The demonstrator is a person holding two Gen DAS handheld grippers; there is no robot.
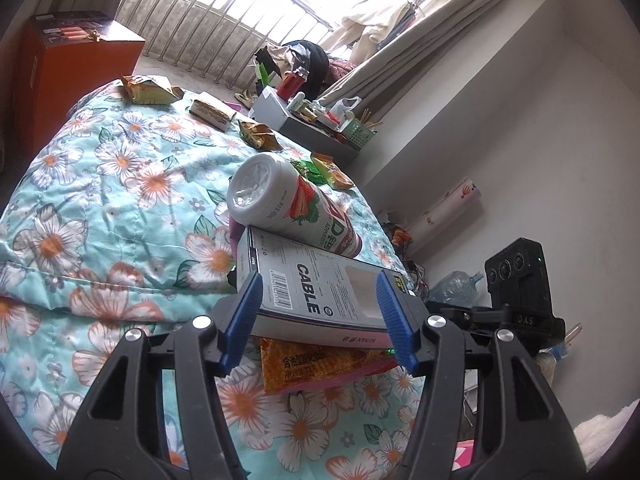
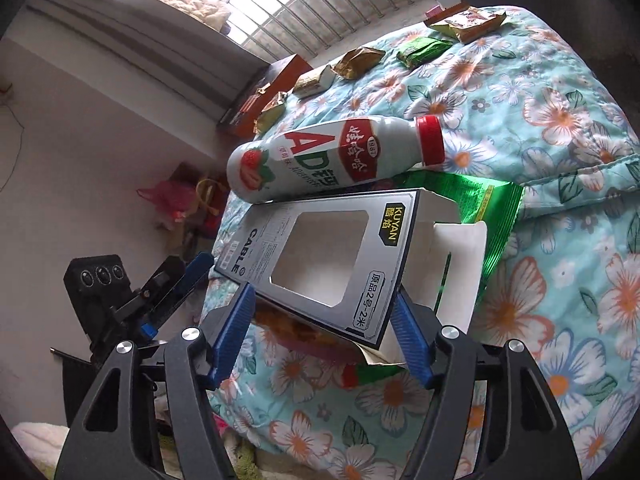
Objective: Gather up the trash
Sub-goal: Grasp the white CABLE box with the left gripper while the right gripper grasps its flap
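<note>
Grey card: the cable box (image 1: 312, 284) lies flat on a small pile of trash on the floral quilt (image 1: 100, 200), a strawberry milk bottle (image 1: 296, 208) resting on its far end.
Left gripper (image 1: 320, 312): blue pads bracket one end of the box, right at its edges; true contact cannot be told.
Right gripper (image 2: 320, 328): pads straddle the opposite end, its white flap (image 2: 460, 264) hanging open beside the right pad; firm pinch likewise uncertain.
Beneath the box: an orange snack bag (image 1: 320, 364) and a green foil bag (image 2: 492, 216).
Technique: close both pairs squarely on the long edges and keep the box level, or the bottle likely rolls off.
Box contents: the cut-out window (image 2: 320, 256) shows only pale card; it appears empty.
Beyond the fingertips: a grey tray (image 1: 320, 136) crowded with small items; more wrappers (image 1: 148, 88) lie well ahead.
</note>
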